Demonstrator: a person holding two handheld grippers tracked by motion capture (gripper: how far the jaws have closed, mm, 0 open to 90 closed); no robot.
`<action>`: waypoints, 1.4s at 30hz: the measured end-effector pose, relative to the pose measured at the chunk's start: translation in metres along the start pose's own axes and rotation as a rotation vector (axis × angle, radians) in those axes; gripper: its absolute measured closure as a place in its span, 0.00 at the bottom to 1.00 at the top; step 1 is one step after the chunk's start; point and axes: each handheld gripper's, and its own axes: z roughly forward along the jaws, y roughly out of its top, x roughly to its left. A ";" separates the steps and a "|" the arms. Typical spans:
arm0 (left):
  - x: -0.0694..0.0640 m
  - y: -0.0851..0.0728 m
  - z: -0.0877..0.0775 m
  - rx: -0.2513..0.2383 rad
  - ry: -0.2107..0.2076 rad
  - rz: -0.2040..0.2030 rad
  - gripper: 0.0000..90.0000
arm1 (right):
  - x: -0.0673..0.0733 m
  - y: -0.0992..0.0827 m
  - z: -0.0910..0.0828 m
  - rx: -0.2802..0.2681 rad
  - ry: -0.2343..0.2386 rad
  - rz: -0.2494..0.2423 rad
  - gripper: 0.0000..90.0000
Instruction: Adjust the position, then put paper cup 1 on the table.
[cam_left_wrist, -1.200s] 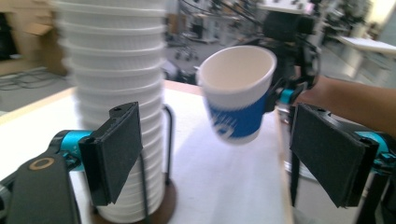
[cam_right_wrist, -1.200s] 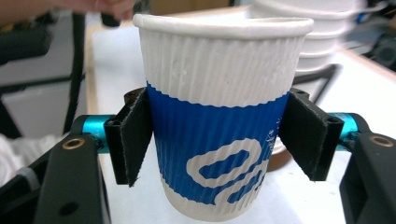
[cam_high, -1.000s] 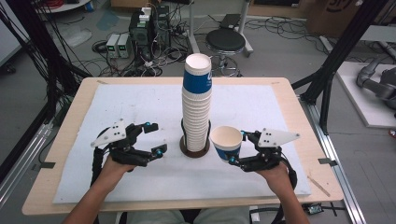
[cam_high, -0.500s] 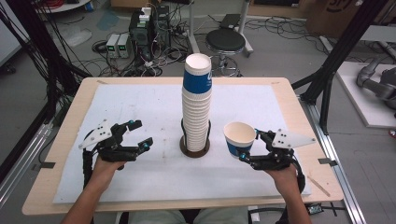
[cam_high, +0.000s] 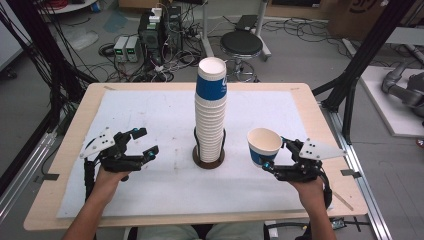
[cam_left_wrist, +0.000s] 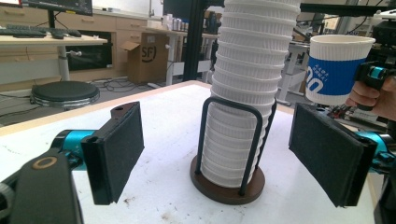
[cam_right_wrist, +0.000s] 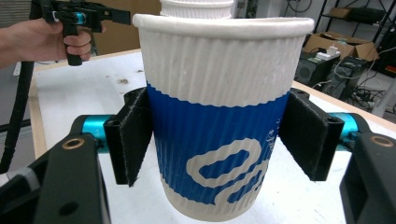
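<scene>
Both hands have drawn outward; right tongs (cam_high: 272, 159) clamp the paper cup (cam_high: 263, 145), left tongs (cam_high: 143, 142) gape empty.

The paper cup (cam_right_wrist: 219, 116) looks bumpy and matt, the tongs' pads (cam_left_wrist: 119, 149) fuzzy, and the table (cam_high: 75, 150) rim smooth wood.

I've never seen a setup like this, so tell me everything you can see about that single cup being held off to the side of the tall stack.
The single cup looks like ribbed paper: white around the top, with a thick rolled rim, and a blue band with white lettering lower down. It is upright, open end up and looks empty from above. The right gripper clamps its black padded jaws on the blue band from both sides. It is apart from the stack of cups, to its right in the high view.
</scene>
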 end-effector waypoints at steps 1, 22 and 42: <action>0.000 0.000 0.000 0.002 -0.002 0.003 0.20 | -0.001 0.000 -0.001 -0.004 -0.003 -0.002 0.33; 0.002 -0.006 0.001 0.022 0.018 -0.006 0.20 | -0.013 -0.007 -0.010 -0.044 -0.095 0.029 0.33; 0.004 -0.011 0.000 0.034 0.028 -0.018 0.20 | -0.076 -0.032 0.025 -0.004 -0.361 0.128 0.33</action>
